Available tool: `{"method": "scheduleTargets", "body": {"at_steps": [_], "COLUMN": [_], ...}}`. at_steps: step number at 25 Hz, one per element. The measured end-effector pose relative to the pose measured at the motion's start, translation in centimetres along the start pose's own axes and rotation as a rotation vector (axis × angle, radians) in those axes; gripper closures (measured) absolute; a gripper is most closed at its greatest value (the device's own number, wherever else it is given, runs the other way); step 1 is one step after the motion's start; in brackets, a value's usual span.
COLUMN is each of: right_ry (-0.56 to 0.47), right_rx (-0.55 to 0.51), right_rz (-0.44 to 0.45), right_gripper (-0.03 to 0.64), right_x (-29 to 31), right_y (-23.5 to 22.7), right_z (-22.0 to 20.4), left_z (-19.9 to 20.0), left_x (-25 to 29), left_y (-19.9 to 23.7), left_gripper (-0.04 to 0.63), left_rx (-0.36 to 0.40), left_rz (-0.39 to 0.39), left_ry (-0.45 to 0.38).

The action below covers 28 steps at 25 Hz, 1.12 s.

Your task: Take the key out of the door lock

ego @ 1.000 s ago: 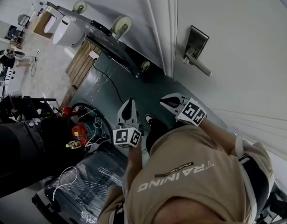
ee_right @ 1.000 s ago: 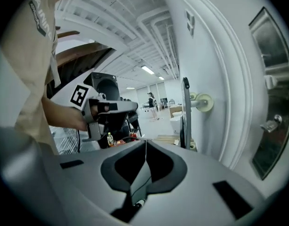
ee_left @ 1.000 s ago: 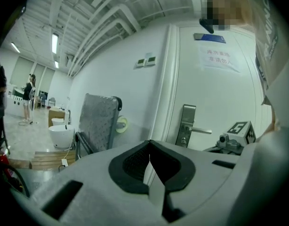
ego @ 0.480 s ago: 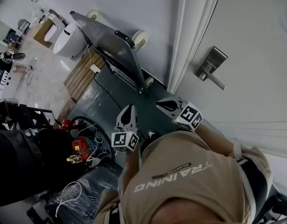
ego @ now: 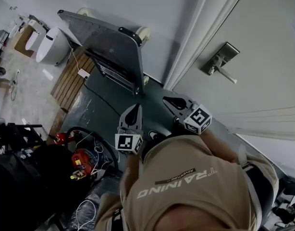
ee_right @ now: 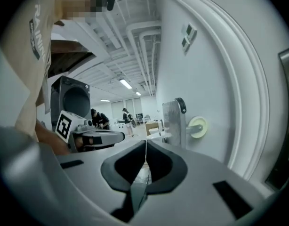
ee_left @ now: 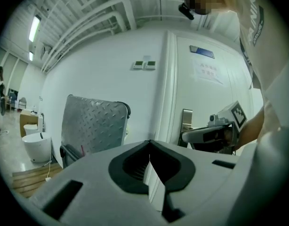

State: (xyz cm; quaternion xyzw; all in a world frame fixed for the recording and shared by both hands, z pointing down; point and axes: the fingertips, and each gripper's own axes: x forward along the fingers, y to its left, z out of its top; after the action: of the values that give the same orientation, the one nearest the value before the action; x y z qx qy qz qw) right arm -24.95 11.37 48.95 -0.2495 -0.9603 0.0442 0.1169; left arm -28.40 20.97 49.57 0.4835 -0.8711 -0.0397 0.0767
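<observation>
The white door (ego: 263, 42) fills the right of the head view. Its metal lock plate with lever handle (ego: 219, 62) sits up the door; the key is too small to make out there. My left gripper (ego: 136, 109) is shut and empty, pointing toward the wall left of the door frame. My right gripper (ego: 167, 100) is also shut and empty, well short of the handle. In the left gripper view the shut left gripper (ee_left: 149, 155) faces the lock plate (ee_left: 187, 120), with the right gripper (ee_left: 208, 134) across its lower part. The right gripper (ee_right: 145, 155) faces along the wall, away from the lock.
A folded metal platform cart (ego: 109, 44) leans on the wall left of the door frame (ego: 195, 37). A wooden pallet (ego: 69, 81) and a white tub (ego: 50, 46) lie further left. A red tool (ego: 81, 159) and cables (ego: 82, 211) lie on the floor at lower left.
The head view has swung, so the lock handle and the cart sit further right in the picture. Both grippers have moved along with the person and stay shut.
</observation>
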Motion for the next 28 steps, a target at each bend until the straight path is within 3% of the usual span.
{"method": "scheduleTargets", "body": {"at_steps": [3, 8, 11, 16, 18, 23, 25, 28], "right_ry": [-0.008, 0.029, 0.054, 0.007, -0.035, -0.076, -0.054, -0.027], "right_rx": [0.083, 0.083, 0.062, 0.092, 0.074, 0.017, 0.017, 0.031], "right_rz": [-0.05, -0.086, -0.049, 0.013, 0.017, -0.009, -0.014, -0.024], "right_gripper": [0.603, 0.602, 0.603, 0.603, 0.603, 0.602, 0.603, 0.603], "right_x": [-0.1, -0.4, 0.4, 3.2, 4.0, 4.8, 4.6, 4.1], "right_y": [-1.1, -2.6, -2.8, -4.1, -5.8, -9.7, -11.1, -12.9], "right_z": [-0.3, -1.0, -2.0, -1.1, 0.5, 2.2, 1.1, -0.6], "left_z": [-1.0, -2.0, -1.4, -0.5, 0.6, 2.7, 3.4, 3.8], "left_x": [0.0, 1.1, 1.5, 2.8, 3.9, 8.1, 10.0, 12.3], "left_y": [0.9, 2.3, 2.2, 2.9, 2.2, 0.9, 0.6, 0.1], "left_gripper": [0.586, 0.586, 0.586, 0.586, 0.586, 0.586, 0.586, 0.586], "left_rx": [0.014, -0.024, -0.003, 0.009, 0.022, 0.174, 0.168, 0.093], "left_rz": [-0.013, 0.013, 0.024, 0.059, 0.039, -0.046, -0.07, -0.079], "left_ry": [0.011, 0.032, 0.031, 0.085, 0.089, 0.132, 0.121, 0.1]}}
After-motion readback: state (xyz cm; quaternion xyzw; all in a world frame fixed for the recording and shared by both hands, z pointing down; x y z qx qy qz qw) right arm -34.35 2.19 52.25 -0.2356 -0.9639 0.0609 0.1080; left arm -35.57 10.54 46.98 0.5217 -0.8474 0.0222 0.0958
